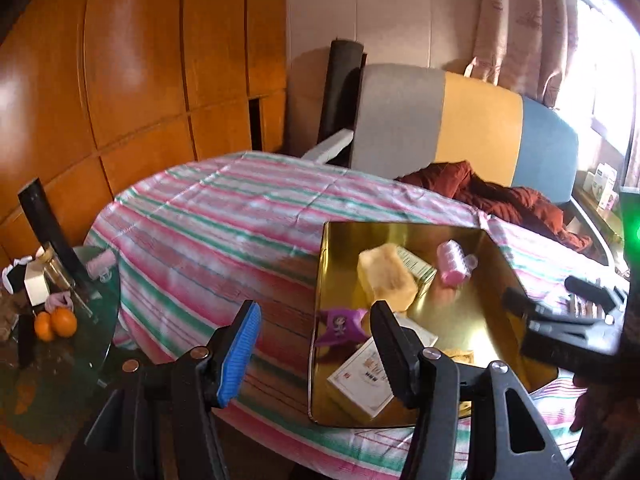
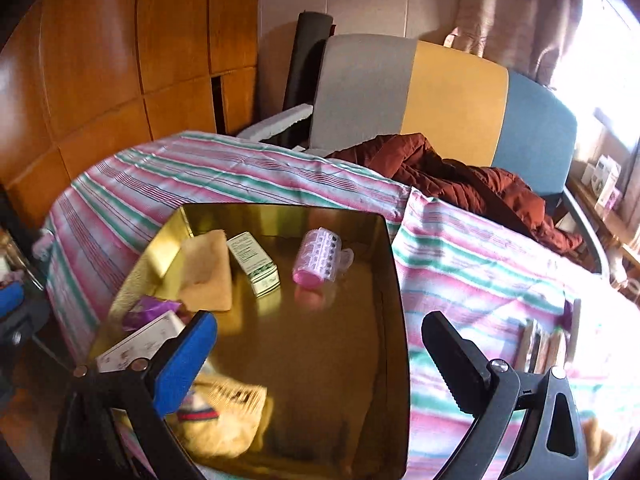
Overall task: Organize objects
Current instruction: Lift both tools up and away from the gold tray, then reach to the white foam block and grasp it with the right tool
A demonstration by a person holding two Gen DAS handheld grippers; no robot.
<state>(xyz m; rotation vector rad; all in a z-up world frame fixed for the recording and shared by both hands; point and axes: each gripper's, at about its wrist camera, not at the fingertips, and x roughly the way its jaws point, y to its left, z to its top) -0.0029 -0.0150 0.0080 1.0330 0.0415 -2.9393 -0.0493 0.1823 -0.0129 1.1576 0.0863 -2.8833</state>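
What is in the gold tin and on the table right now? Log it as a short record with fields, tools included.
surface: striped tablecloth
container: gold tin, open, no lid on it
in tin, far side: pink hair roller, green-and-white box, tan sponge-like block
in tin, near side: purple packet, white box, yellow printed bag
left tool: open, holding nothing
right tool: open, holding nothing, above the tin
behind table: rust-red jacket on a sofa
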